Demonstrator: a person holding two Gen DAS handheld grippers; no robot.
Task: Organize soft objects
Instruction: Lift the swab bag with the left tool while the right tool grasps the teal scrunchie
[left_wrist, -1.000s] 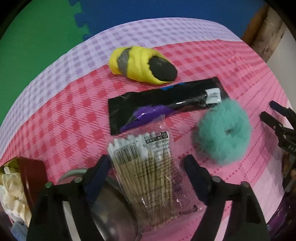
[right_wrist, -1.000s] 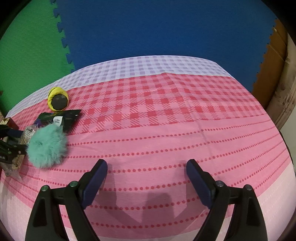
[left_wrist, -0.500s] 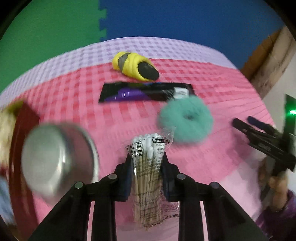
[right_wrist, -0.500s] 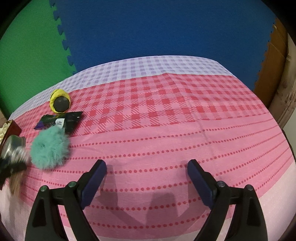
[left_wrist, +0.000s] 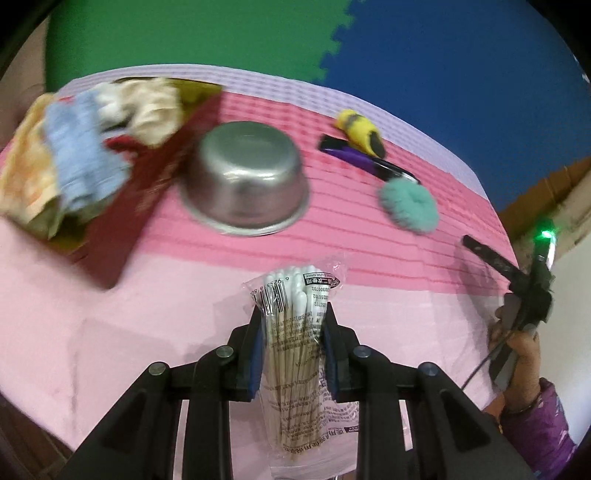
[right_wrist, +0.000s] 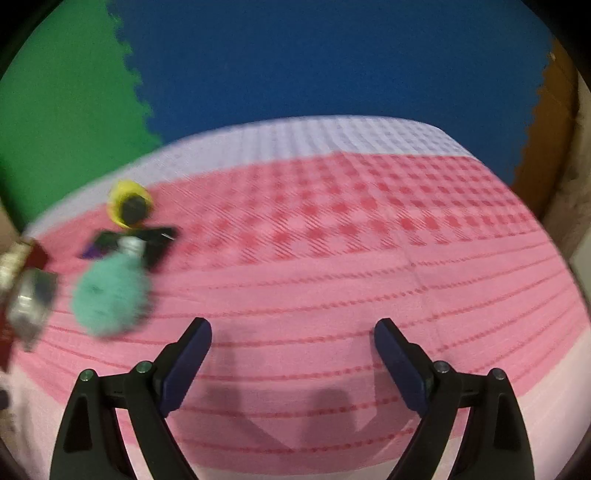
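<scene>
My left gripper (left_wrist: 293, 328) is shut on a clear bag of cotton swabs (left_wrist: 297, 332) and holds it above the pale pink front of the tablecloth. A dark red box (left_wrist: 147, 184) full of soft cloths (left_wrist: 85, 151) sits at the far left. A teal fluffy scrunchie (left_wrist: 408, 206) lies on the cloth, also in the right wrist view (right_wrist: 110, 295). A yellow and grey soft roll (left_wrist: 360, 129) lies beyond it, also in the right wrist view (right_wrist: 129, 206). My right gripper (right_wrist: 293, 354) is open and empty above bare cloth.
An upturned steel bowl (left_wrist: 245, 177) stands next to the red box. A black and purple packet (left_wrist: 364, 160) lies between the yellow roll and the scrunchie. The right gripper and the hand on it show at the right edge (left_wrist: 524, 295). Green and blue foam mats lie beyond the table.
My left gripper closed on the cotton swab bag, lifted it and swung back and left, so the bowl and red box came into view. The right gripper shifted slightly.
</scene>
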